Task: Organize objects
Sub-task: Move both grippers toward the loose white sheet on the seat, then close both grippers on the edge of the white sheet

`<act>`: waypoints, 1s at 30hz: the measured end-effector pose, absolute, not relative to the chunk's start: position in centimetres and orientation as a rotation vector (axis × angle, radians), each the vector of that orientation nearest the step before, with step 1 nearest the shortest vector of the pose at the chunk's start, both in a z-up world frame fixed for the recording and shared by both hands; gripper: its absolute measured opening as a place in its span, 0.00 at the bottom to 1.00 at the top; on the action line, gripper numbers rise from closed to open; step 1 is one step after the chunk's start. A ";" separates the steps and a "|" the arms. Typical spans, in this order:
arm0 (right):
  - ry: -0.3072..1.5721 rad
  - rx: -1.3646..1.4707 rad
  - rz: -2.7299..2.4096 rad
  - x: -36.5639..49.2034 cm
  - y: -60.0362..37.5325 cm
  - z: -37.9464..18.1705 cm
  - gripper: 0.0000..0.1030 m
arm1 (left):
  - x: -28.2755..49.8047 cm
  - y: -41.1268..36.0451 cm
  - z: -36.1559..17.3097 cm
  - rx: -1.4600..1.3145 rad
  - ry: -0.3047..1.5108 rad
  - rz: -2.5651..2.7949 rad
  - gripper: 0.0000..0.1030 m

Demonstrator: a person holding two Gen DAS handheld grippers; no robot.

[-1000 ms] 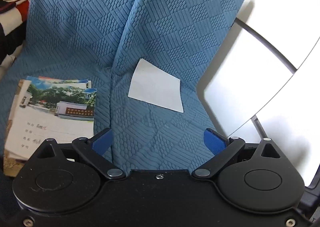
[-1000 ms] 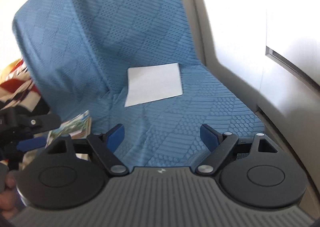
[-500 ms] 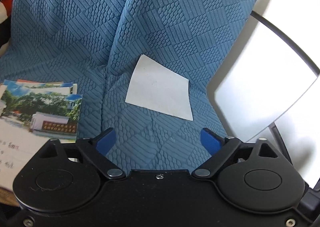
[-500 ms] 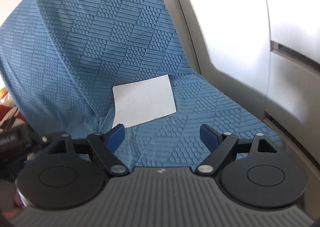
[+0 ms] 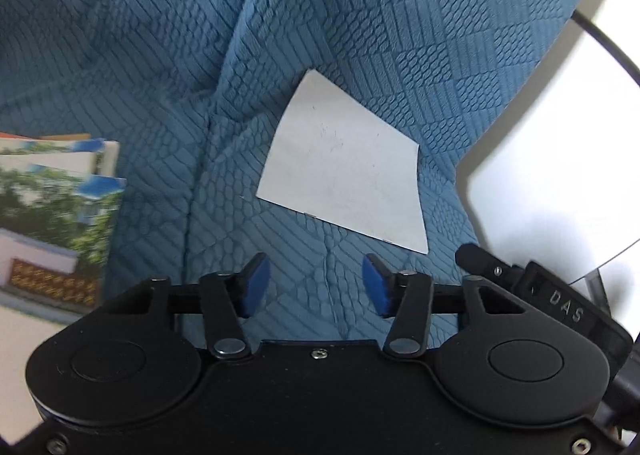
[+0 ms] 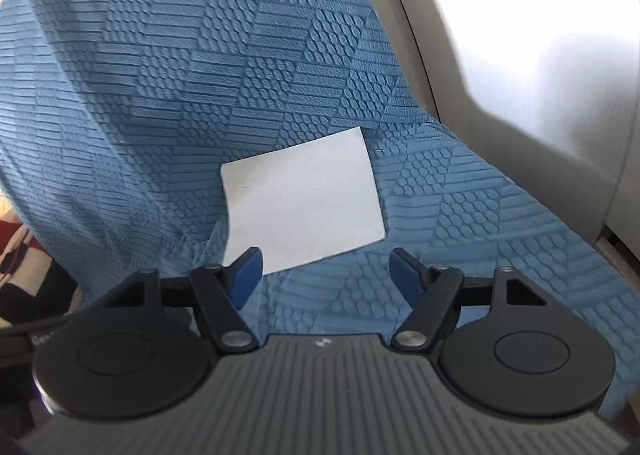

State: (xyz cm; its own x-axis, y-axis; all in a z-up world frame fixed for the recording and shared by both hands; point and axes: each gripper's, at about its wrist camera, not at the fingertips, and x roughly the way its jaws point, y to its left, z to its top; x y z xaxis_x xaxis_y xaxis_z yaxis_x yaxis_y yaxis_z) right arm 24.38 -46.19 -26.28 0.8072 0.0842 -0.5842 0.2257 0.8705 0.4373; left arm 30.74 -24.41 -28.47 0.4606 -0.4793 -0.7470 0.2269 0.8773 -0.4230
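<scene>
While both tools come in over the blue quilted cover [image 5: 400,35], I have the white card [image 5: 344,179] lying flat on the seat, its far corner tucked where the backrest fold meets the cushion. From the left hand-held gripper [image 5: 316,285] the card sits toward one o'clock, just ahead of the blue pads and clear of them; those jaws are closing with only fabric between them, presumably narrowing to suit a thin edge. From the right hand-held gripper [image 6: 326,275] the card [image 6: 304,199] lies at twelve o'clock, its near edge just past the left pad [image 6: 246,273]; these jaws are closing too, wider apart, gripping nothing. A stack of printed booklets [image 5: 52,223] rests on the seat at nine o'clock in the left view, which I judge to be the pile the card belongs with. Flat card on soft cloth gives little edge to pinch.
</scene>
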 end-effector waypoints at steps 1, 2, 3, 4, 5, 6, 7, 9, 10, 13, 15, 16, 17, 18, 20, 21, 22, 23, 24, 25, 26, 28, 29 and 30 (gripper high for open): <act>0.638 0.518 -0.081 24.9 -46.5 -26.5 0.71 | 31.1 -24.8 -29.0 -0.282 1.013 -0.445 0.40; 0.644 0.521 -0.084 25.4 -46.8 -26.8 0.71 | 31.5 -25.3 -29.5 -0.286 1.022 -0.446 0.38; 0.653 0.531 -0.084 26.1 -47.1 -27.2 0.70 | 31.9 -25.7 -30.0 -0.291 1.032 -0.452 0.33; 0.663 0.548 -0.085 26.6 -47.5 -27.5 0.69 | 32.2 -26.0 -30.5 -0.296 1.039 -0.459 0.30; 0.674 0.566 -0.087 27.2 -47.9 -27.9 0.69 | 32.6 -26.4 -30.9 -0.301 1.045 -0.461 0.29; 0.684 0.582 -0.087 27.6 -48.2 -28.3 0.68 | 32.9 -26.7 -31.3 -0.305 1.050 -0.460 0.28; 0.691 0.593 -0.082 28.1 -48.3 -28.7 0.68 | 33.2 -27.0 -31.6 -0.310 1.052 -0.464 0.24; 0.689 0.580 -0.068 28.9 -48.1 -28.9 0.68 | 34.0 -27.4 -32.3 -0.323 1.063 -0.474 0.21; 0.687 0.583 -0.053 29.3 -48.0 -29.0 0.68 | 34.4 -27.6 -32.6 -0.327 1.068 -0.477 0.20; 0.704 0.580 -0.042 30.4 -47.8 -29.6 0.68 | 35.3 -27.9 -33.3 -0.333 1.071 -0.479 0.19; 0.716 0.595 -0.047 31.0 -48.0 -30.1 0.68 | 35.9 -28.0 -33.8 -0.354 1.074 -0.475 0.17; 0.724 0.614 -0.046 31.3 -48.2 -30.4 0.68 | 36.2 -28.0 -33.9 -0.367 1.074 -0.480 0.17; 0.730 0.625 -0.047 31.4 -48.3 -30.6 0.68 | 36.5 -28.0 -34.1 -0.377 1.076 -0.482 0.16; 0.736 0.623 -0.052 31.7 -48.3 -30.7 0.68 | 36.8 -28.1 -34.2 -0.382 1.077 -0.482 0.15; 0.753 0.613 -0.060 32.1 -48.2 -31.1 0.68 | 37.3 -28.1 -34.3 -0.395 1.079 -0.483 0.14; 0.756 0.612 -0.061 32.2 -48.2 -31.3 0.68 | 37.4 -28.0 -34.4 -0.403 1.082 -0.485 0.14; 0.753 0.608 -0.062 32.4 -48.2 -31.4 0.67 | 37.6 -28.0 -34.5 -0.412 1.085 -0.484 0.13; 0.749 0.607 -0.063 32.5 -48.3 -31.4 0.67 | 37.7 -27.9 -34.7 -0.425 1.088 -0.484 0.12; 0.746 0.609 -0.065 32.7 -48.4 -31.5 0.66 | 37.8 -27.7 -34.8 -0.443 1.093 -0.483 0.11; 0.743 0.617 -0.065 32.8 -48.6 -31.7 0.67 | 37.9 -27.5 -35.0 -0.461 1.099 -0.484 0.11; 0.738 0.644 -0.061 32.9 -48.8 -31.9 0.68 | 38.1 -27.2 -35.2 -0.477 1.104 -0.486 0.09; 0.722 0.728 -0.047 32.8 -49.5 -32.5 0.68 | 38.2 -26.9 -35.5 -0.504 1.116 -0.486 0.06; 0.715 0.785 -0.030 32.7 -50.0 -32.9 0.68 | 38.3 -26.7 -35.6 -0.514 1.120 -0.490 0.06; 0.710 0.847 -0.004 32.6 -50.5 -33.5 0.68 | 38.3 -26.6 -35.7 -0.523 1.122 -0.493 0.06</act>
